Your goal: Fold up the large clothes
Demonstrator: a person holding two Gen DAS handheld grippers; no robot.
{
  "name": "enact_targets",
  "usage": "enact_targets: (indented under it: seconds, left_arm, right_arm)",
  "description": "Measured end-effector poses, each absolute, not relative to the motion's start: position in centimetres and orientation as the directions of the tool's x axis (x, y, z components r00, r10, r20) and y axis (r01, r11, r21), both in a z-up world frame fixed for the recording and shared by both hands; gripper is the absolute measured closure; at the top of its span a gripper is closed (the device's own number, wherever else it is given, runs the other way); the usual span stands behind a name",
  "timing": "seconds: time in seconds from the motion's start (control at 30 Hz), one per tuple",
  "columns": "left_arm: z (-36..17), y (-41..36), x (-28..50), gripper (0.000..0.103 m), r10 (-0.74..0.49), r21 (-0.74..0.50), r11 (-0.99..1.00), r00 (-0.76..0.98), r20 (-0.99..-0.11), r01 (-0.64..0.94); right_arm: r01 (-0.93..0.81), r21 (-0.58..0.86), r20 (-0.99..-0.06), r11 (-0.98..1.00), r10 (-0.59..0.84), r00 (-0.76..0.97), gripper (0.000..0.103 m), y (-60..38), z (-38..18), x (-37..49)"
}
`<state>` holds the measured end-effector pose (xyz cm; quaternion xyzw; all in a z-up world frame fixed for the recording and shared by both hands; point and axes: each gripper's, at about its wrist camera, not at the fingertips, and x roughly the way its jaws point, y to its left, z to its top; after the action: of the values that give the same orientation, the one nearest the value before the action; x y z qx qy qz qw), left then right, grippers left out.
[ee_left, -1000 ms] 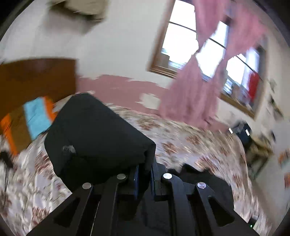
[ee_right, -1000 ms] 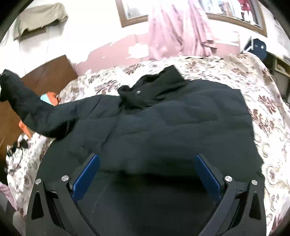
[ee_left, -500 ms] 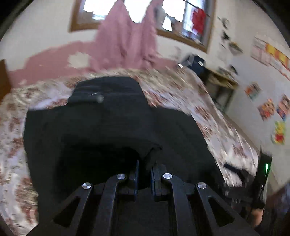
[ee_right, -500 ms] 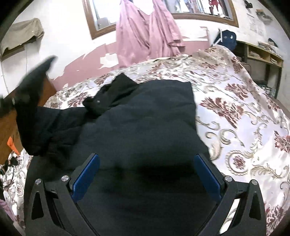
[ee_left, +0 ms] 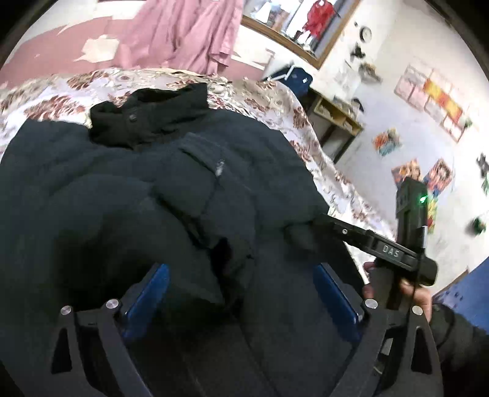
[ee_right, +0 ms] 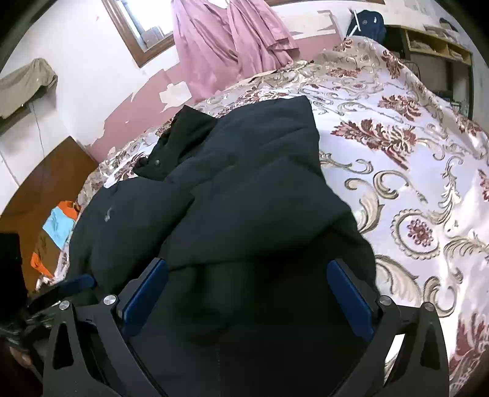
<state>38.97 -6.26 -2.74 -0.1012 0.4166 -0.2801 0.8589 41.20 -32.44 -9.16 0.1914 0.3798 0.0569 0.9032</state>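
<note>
Left wrist: "DAS" on right hand-held gripper (ee_left: 388,250), beside dark jacket (ee_left: 152,189).

Jacket: the jacket (ee_right: 244,189) lies spread on the bed (ee_right: 412,171), collar (ee_left: 146,113) at the far end, one sleeve (ee_left: 214,183) folded across its body.
Left tongs: the left tongs (ee_left: 241,302) hang over the jacket's near part, jaws wide apart.
Right tongs: the right tongs (ee_right: 247,299) hang over the near hem, jaws wide apart, right of the left ones.
Behind the bed: curtain (ee_right: 226,39) and window (ee_right: 137,27) on the wall.
Right of the bed: shelf (ee_left: 333,113).
</note>
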Motion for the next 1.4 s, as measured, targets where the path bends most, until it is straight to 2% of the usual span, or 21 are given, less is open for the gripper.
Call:
enact_targets:
  seconds: [0.13,0.23,0.33,0.47,0.57,0.67,0.7,0.73,0.77,0.8,0.83,0.87,0.9,0.93,1.13,1.23,1.3,1.4]
  left_arm:
    - [-2.6,-3.3,37.7,0.002,-0.551,-0.434,0.835,0.539,-0.637,0.339]
    - [-2.3,0.2,35.8,0.000,-0.449,-0.401,0.885,0.657,-0.605,0.236]
    - [-2.6,4.1,34.4,0.000,-0.342,-0.404,0.909,0.743,-0.576,0.105]
    - [-3.4,8.3,34.9,0.000,-0.155,-0.333,0.939,0.756,-0.636,-0.087]
    - [-3.5,10.3,35.9,0.000,-0.036,-0.252,0.950,0.740,-0.672,-0.183]
    - [-3.4,11.7,37.5,0.000,-0.016,-0.233,0.951,0.724,-0.690,-0.201]
    - [-3.4,12.0,37.9,0.000,-0.008,-0.228,0.950,0.714,-0.700,-0.213]
    - [-3.3,12.2,38.2,0.000,-0.001,-0.223,0.948,0.701,-0.713,-0.226]
    - [-3.3,12.4,38.6,0.000,-0.002,-0.224,0.947,0.692,-0.722,-0.231]
    - [-3.2,12.5,38.9,0.000,-0.013,-0.233,0.945,0.685,-0.729,-0.230]
    - [-3.0,12.5,39.0,0.000,-0.027,-0.246,0.942,0.683,-0.730,-0.227]
    - [-2.9,12.5,39.4,0.000,-0.046,-0.261,0.940,0.681,-0.731,-0.217]
    - [-2.8,12.7,39.4,0.000,-0.061,-0.271,0.940,0.681,-0.730,-0.206]
    - [-2.6,12.6,39.5,0.000,-0.076,-0.276,0.942,0.684,-0.725,-0.188]
    - [-0.8,11.4,40.7,0.000,-0.047,-0.222,0.964,0.728,-0.684,-0.146]
    - [-0.6,10.5,41.4,0.000,-0.054,-0.222,0.965,0.730,-0.682,-0.136]
    - [-0.8,9.9,41.8,0.000,-0.054,-0.218,0.967,0.726,-0.685,-0.133]
    - [-1.4,8.9,42.5,0.000,-0.050,-0.197,0.972,0.713,-0.699,-0.126]
  right_arm:
    - [0.015,0.434,-0.647,0.901,0.300,0.701,0.001,-31.5,-8.9,40.9]
    - [-0.047,0.410,-0.624,0.911,0.318,0.714,0.001,-29.4,-7.5,40.5]
    - [-0.154,0.280,-0.622,0.948,0.301,0.723,0.001,-25.3,-5.5,40.2]
    - [-0.246,0.022,-0.642,0.969,0.202,0.740,0.001,-18.3,-3.6,40.8]
    - [-0.261,-0.071,-0.658,0.963,0.152,0.738,0.001,-14.3,-3.1,42.4]
    - [-0.238,-0.103,-0.696,0.966,0.101,0.711,0.002,-11.6,-2.9,44.9]
    - [-0.229,-0.099,-0.712,0.968,0.092,0.696,0.005,-10.8,-3.1,45.6]
    - [-0.229,-0.095,-0.721,0.969,0.092,0.687,0.024,-10.4,-3.2,46.0]
    - [-0.222,-0.099,-0.731,0.970,0.080,0.678,0.047,-10.2,-3.1,46.2]
    - [-0.207,-0.091,-0.738,0.974,0.074,0.671,0.051,-10.2,-3.0,46.5]
    - [-0.200,-0.076,-0.732,0.977,0.082,0.676,0.059,-10.7,-2.9,46.1]
    - [-0.192,-0.071,-0.724,0.979,0.082,0.685,0.078,-11.4,-2.8,45.7]
    - [-0.191,-0.072,-0.715,0.979,0.083,0.694,0.087,-11.9,-2.4,45.6]
    - [-0.183,-0.067,-0.697,0.981,0.085,0.712,0.092,-12.8,-1.9,45.4]
    - [-0.095,-0.092,-0.493,0.991,0.037,0.869,0.096,-19.3,5.3,42.9]
    - [-0.044,-0.070,-0.427,0.997,0.010,0.904,0.096,-23.1,7.1,42.1]
    - [-0.040,-0.035,-0.438,0.999,0.021,0.899,0.096,-25.1,6.7,41.9]
    - [-0.041,0.014,-0.515,0.999,0.042,0.856,0.095,-27.2,3.3,42.2]
